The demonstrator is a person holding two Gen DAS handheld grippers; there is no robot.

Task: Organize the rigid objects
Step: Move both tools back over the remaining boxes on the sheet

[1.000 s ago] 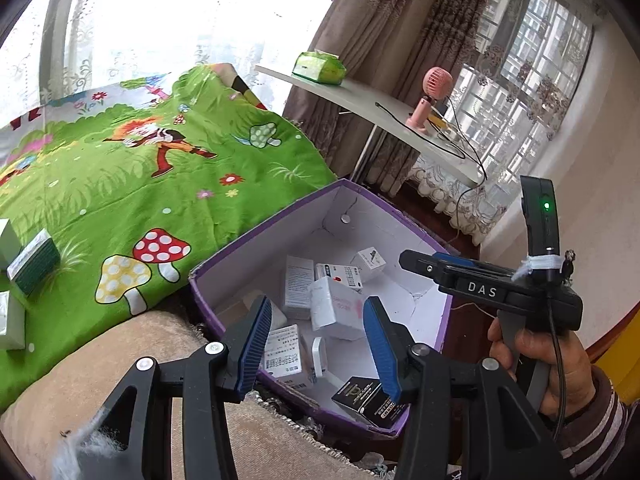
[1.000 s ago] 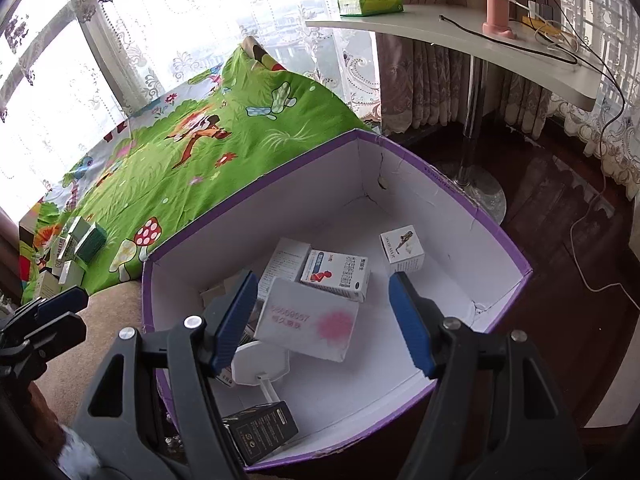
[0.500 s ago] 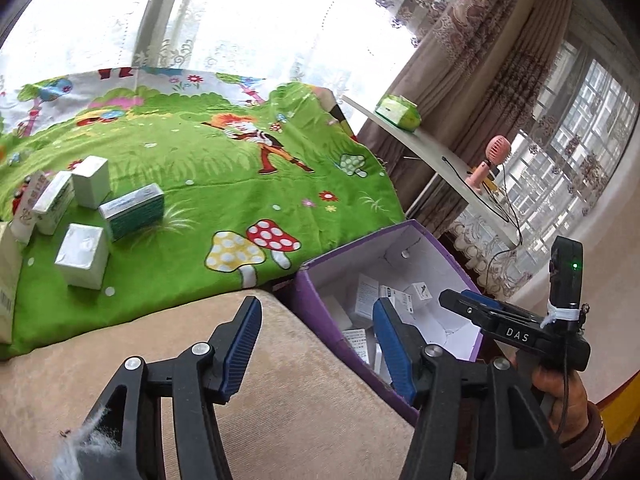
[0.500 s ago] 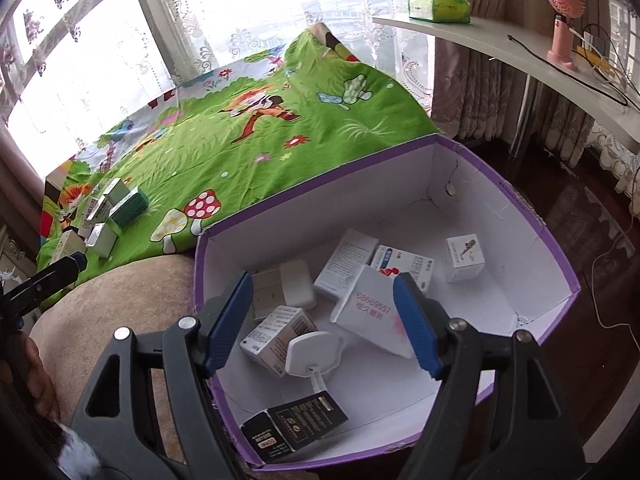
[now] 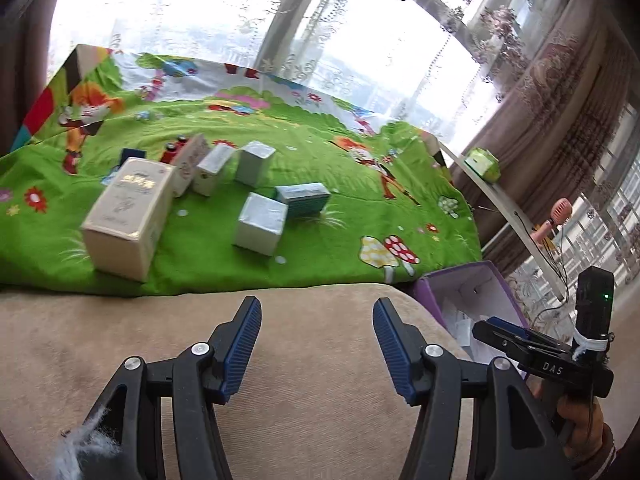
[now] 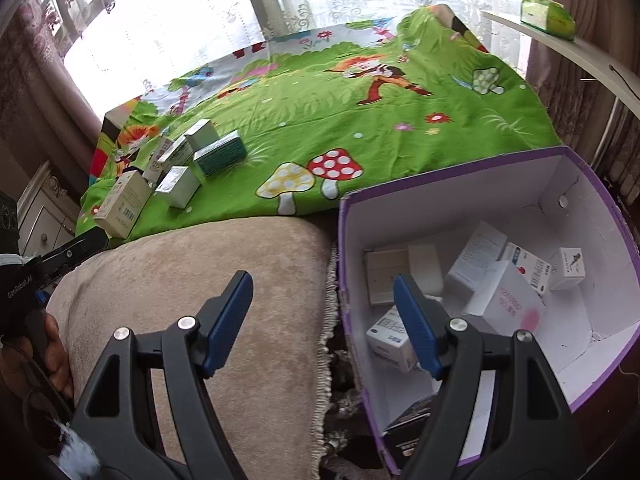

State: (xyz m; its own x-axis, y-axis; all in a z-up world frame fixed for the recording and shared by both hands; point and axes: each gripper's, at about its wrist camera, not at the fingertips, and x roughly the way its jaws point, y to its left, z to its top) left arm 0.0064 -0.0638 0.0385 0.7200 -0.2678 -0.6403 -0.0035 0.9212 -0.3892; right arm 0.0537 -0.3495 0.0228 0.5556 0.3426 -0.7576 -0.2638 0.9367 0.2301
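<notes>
Your left gripper stands with jaws parted and nothing between them, having just been opening, above the bare beige plush cushion. Your right gripper is likewise parted and empty, its jaws having just been opening; one blue pad hangs over the cushion, the other over the near wall of the purple-edged white cardboard bin. Item: the bin sits just beside the cushion's right edge, and holds several small white cartons and one black box at its near corner. Item: the green cartoon-print cloth with mushrooms lies beyond the cushion's far edge. On its left part stands a cluster of loose boxes: a tall cream carton nearest the cushion edge, a silver-white cube, a teal-and-white flat box, and further white boxes behind, close together. The cloth's right half, between cluster and bin, is open. Item: a white shelf at the far right carries a green packet.
</notes>
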